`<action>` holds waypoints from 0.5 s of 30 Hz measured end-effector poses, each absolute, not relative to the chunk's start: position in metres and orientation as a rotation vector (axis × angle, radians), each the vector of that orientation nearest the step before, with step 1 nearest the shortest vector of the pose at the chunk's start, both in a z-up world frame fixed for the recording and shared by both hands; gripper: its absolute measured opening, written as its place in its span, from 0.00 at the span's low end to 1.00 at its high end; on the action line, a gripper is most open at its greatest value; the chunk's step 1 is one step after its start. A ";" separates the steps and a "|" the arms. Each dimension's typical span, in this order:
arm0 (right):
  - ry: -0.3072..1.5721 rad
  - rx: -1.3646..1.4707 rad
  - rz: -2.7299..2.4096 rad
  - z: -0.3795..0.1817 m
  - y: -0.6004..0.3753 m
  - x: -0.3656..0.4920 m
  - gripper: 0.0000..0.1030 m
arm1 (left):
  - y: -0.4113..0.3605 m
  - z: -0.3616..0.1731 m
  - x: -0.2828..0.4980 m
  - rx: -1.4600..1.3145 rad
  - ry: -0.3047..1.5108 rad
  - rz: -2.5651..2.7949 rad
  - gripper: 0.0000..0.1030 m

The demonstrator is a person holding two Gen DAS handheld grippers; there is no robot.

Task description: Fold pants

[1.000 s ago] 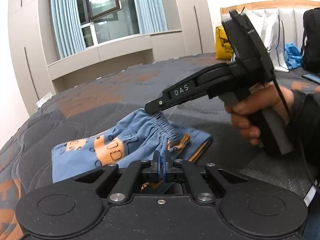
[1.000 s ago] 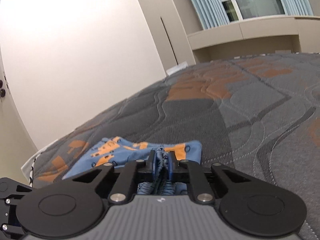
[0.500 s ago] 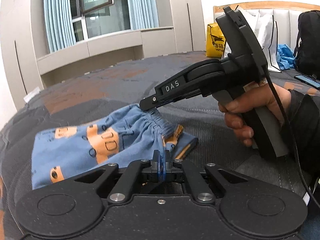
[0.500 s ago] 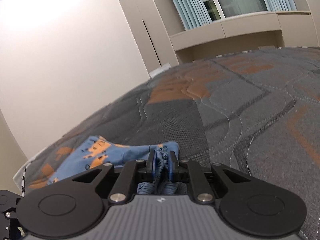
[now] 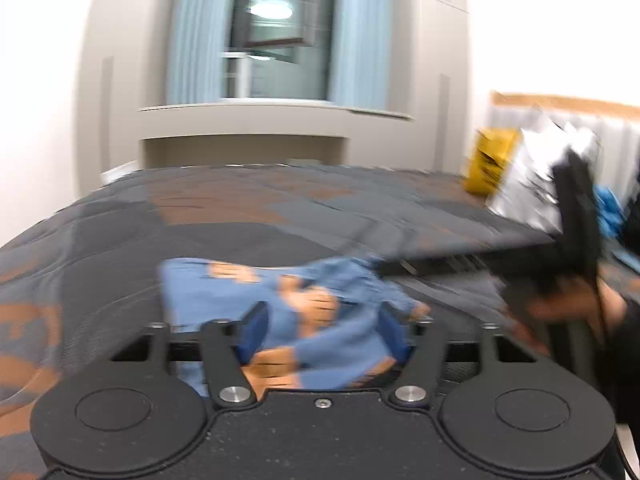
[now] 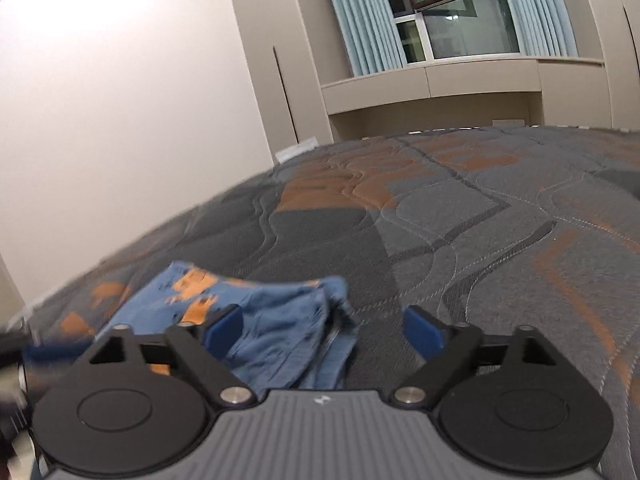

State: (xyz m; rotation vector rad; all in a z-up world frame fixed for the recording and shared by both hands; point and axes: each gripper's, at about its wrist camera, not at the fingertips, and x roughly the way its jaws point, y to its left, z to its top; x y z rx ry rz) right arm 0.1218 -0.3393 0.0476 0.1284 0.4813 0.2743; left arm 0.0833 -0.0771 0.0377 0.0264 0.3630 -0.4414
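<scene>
Pants (image 5: 320,312) (blue, orange-printed) lie loose on bed (image 6: 440,220); left hand-held gripper (image 5: 324,332) and right hand-held gripper (image 6: 320,328) jaws opening, cloth between, at 6 o'clock

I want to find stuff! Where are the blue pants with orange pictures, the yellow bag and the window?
Blue pants with orange pictures (image 6: 276,332): right wrist view, crumpled middle.
Yellow bag (image 5: 490,160): left wrist view, front face.
Window (image 6: 460,12): right wrist view, glass pane.

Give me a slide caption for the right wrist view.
Right gripper jaws opening over folded blue pants on the quilted bed.
</scene>
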 end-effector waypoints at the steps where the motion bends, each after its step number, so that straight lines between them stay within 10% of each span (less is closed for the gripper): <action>1: 0.493 0.094 0.256 0.047 -0.332 0.118 0.96 | -0.068 0.037 0.084 0.012 0.366 -0.412 0.75; 15: 0.445 -0.163 0.176 0.048 -0.281 0.077 1.00 | 0.044 0.009 0.095 -0.264 0.395 -0.158 0.99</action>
